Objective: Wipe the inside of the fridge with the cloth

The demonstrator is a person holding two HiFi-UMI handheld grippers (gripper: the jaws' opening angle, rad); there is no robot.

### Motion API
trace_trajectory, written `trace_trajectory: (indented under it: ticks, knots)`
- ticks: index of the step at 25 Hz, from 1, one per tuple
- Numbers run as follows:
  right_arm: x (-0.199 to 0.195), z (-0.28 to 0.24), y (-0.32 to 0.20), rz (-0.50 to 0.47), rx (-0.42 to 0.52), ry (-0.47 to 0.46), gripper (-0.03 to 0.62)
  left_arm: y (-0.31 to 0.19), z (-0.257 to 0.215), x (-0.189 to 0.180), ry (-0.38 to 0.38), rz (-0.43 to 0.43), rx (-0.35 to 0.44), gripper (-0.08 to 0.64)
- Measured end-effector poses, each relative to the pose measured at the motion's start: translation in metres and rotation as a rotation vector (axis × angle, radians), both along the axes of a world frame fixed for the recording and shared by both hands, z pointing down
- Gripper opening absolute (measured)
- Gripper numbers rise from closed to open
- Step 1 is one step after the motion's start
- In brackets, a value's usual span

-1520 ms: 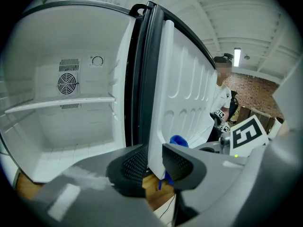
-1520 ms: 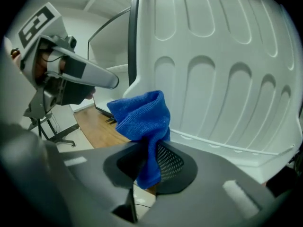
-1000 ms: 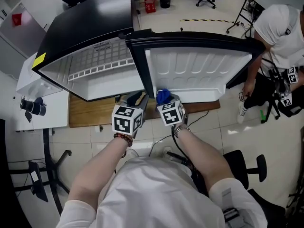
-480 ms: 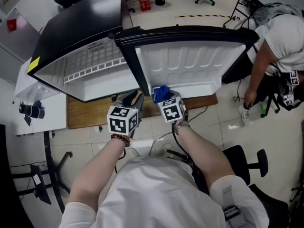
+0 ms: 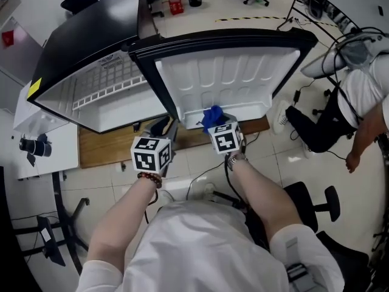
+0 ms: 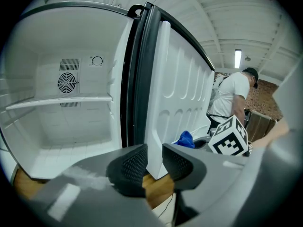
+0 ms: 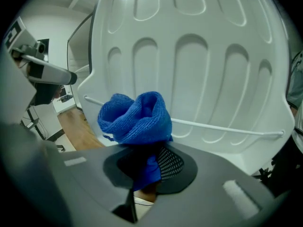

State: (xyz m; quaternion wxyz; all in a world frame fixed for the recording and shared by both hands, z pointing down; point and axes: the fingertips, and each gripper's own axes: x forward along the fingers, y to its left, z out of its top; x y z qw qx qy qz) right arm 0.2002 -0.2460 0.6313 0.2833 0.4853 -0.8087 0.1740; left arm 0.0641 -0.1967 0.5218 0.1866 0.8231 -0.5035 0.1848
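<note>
A small black fridge (image 5: 91,29) stands open; its white inside (image 6: 61,108) has one shelf and a round fan grille. The ribbed white inner face of its door (image 5: 225,81) faces me. My right gripper (image 5: 213,123) is shut on a bunched blue cloth (image 7: 135,117) and holds it close in front of the door's rail (image 7: 227,126), near the door's lower edge. The cloth (image 5: 211,115) sticks up above the jaws. My left gripper (image 6: 154,157) hangs below the door's hinge edge, its jaws a narrow gap apart with nothing between the pads.
The fridge rests on a wooden board (image 5: 106,151) on a tiled floor. At the right a person (image 5: 364,84) bends over beside cables. An office chair (image 5: 319,205) stands near my right side. A white table (image 5: 36,157) with a black device is at left.
The view has swung so the fridge sits further left. Both grippers stay by the door's lower edge, the cloth still held. The person at the right has moved further right.
</note>
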Motion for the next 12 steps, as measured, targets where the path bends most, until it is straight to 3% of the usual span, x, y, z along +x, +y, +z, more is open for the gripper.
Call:
trace_trajectory:
  ticks: [12]
  knots:
    - [0.066, -0.003, -0.010, 0.073, 0.015, 0.041, 0.057, 0.013, 0.005, 0.004, 0.013, -0.032, -0.014, 0.092]
